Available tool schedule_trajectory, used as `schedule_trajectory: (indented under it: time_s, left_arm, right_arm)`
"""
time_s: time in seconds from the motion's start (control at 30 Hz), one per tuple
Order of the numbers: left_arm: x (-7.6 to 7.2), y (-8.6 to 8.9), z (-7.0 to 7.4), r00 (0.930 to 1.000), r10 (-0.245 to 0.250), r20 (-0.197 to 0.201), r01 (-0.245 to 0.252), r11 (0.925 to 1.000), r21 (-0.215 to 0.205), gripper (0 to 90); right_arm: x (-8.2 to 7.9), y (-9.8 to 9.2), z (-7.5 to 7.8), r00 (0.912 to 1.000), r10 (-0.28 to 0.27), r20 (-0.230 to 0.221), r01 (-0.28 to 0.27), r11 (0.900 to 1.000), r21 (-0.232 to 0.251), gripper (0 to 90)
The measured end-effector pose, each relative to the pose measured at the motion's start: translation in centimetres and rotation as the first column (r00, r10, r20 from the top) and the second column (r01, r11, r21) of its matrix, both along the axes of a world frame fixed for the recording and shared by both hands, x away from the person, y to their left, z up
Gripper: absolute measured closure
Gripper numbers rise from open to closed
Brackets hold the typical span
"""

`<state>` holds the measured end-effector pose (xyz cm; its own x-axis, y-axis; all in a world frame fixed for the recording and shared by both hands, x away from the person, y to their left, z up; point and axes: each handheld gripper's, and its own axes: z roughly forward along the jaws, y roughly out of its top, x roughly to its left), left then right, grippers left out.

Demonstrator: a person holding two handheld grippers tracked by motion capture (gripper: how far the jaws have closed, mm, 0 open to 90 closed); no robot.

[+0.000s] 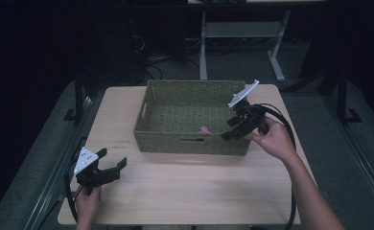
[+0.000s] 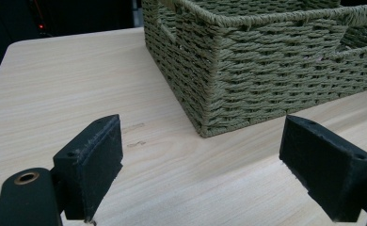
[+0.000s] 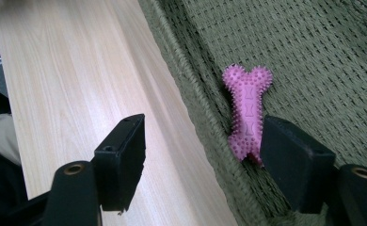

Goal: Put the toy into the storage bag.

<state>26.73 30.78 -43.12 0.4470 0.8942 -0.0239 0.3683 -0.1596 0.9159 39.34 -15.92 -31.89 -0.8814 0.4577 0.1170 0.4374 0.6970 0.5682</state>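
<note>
High view: right gripper point(image 1: 237, 125) over green woven basket point(image 1: 163, 98), jaws apart, empty; pink spiky rubber bone toy point(image 1: 204, 129) lies inside by the near wall | Left gripper view: left gripper point(image 2: 200, 169) wide open, empty, above pale wooden table point(image 2: 54, 84) | Right gripper view: toy point(image 3: 246, 110) looks light, soft; pinch its narrow waist.

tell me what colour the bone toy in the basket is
Pink bone toy, clearest in the right gripper view.

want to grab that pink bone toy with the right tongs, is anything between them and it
Nothing visible blocks it. The right tongs are open above the basket's near wall, and the pink bone toy lies just beyond, on the basket floor against that wall. The wall's rim beside the toy may crowd one jaw.
</note>
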Motion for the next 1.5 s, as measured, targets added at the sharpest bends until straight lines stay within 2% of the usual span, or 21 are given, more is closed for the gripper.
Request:
schedule_trajectory:
  time_s: [0.23,0.53,0.83,1.1,1.5]
  left_arm:
    - [0.0,0.0,0.0,1.0,0.001,-0.001,-0.001,1.0,-0.002,13.3]
    - [0.0,0.1,0.0,1.0,0.0,-0.001,0.0,1.0,-0.005,13.3]
    - [-0.1,0.0,0.0,1.0,0.001,-0.001,-0.001,1.0,-0.003,13.3]
    - [0.0,-0.1,0.0,1.0,-0.003,0.0,0.003,1.0,0.003,13.3]
    - [-0.1,-0.1,0.0,1.0,-0.002,0.002,0.002,1.0,0.002,13.3]
  right_arm:
    - [-1.0,-0.2,-0.3,0.9998,0.009,0.016,-0.009,1.0,0.016,31.0]
    - [-2.4,0.1,-1.3,0.9997,0.023,0.01,-0.023,1.0,0.004,30.8]
    - [-3.6,0.0,-2.0,0.9994,0.028,0.018,-0.028,1.0,0.013,29.4]
    - [-4.3,-0.4,-3.5,0.9998,0.021,-0.005,-0.021,1.0,0.017,29.1]
    - [-5.0,-1.0,-5.0,0.9997,0.002,-0.024,-0.002,1.0,0.016,28.4]
